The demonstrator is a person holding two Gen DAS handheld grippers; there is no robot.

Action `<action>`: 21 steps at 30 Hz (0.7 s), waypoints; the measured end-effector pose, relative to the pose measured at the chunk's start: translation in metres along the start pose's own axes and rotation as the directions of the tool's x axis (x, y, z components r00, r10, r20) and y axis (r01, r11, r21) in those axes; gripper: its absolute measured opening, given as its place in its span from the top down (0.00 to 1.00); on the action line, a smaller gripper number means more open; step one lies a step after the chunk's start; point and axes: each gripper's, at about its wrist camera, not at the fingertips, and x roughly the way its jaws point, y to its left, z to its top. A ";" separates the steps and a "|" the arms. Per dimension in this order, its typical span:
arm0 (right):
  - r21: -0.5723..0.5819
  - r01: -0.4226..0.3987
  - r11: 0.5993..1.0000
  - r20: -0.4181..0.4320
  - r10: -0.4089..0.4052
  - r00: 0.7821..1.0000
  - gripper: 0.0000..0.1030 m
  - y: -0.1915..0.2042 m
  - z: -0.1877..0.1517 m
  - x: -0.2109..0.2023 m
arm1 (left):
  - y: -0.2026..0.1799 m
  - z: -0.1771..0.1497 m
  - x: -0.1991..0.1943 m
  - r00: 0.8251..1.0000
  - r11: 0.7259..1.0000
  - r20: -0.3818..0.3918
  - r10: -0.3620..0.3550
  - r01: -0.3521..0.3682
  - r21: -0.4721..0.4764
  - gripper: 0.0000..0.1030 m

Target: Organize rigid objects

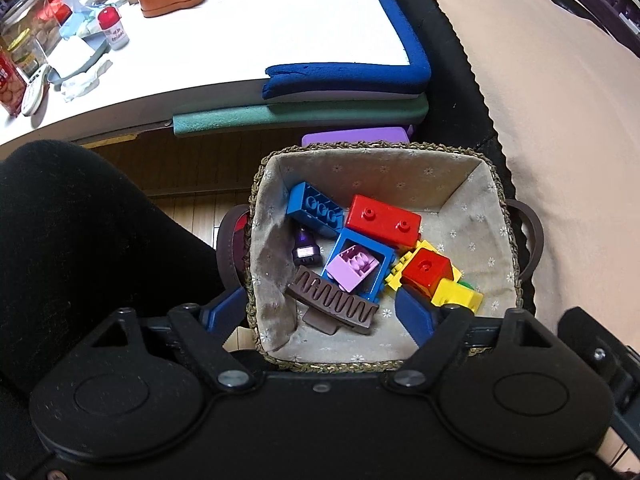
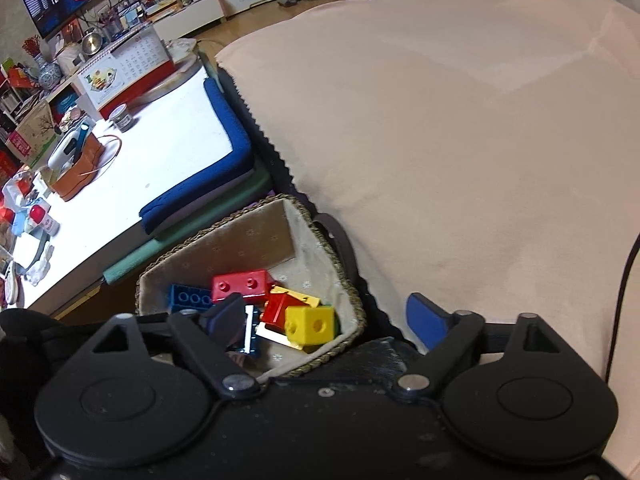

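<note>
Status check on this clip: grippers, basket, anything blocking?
Left gripper open, empty, over the basket. Right gripper open, empty, at the basket's edge. Blocks and brown hair clip inside. Nothing blocking.

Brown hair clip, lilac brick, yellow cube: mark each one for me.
brown hair clip (image 1: 334,300), left wrist view, on its wavy top face.
lilac brick (image 1: 352,270), left wrist view, on its open underside.
yellow cube (image 2: 310,325), right wrist view, on the face with two holes.
</note>
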 end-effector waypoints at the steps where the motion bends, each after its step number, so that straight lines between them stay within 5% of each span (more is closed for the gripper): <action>1: -0.001 0.006 1.000 0.004 -0.006 1.000 0.08 -0.001 -0.001 -0.002 | 0.000 0.000 0.000 1.000 1.000 0.001 -0.003 0.003 0.001 0.23; 21: -0.042 0.076 0.996 0.002 -0.076 0.997 0.01 -0.008 -0.026 -0.006 | -0.006 -0.017 -0.018 0.997 0.998 0.042 -0.063 0.062 0.026 0.14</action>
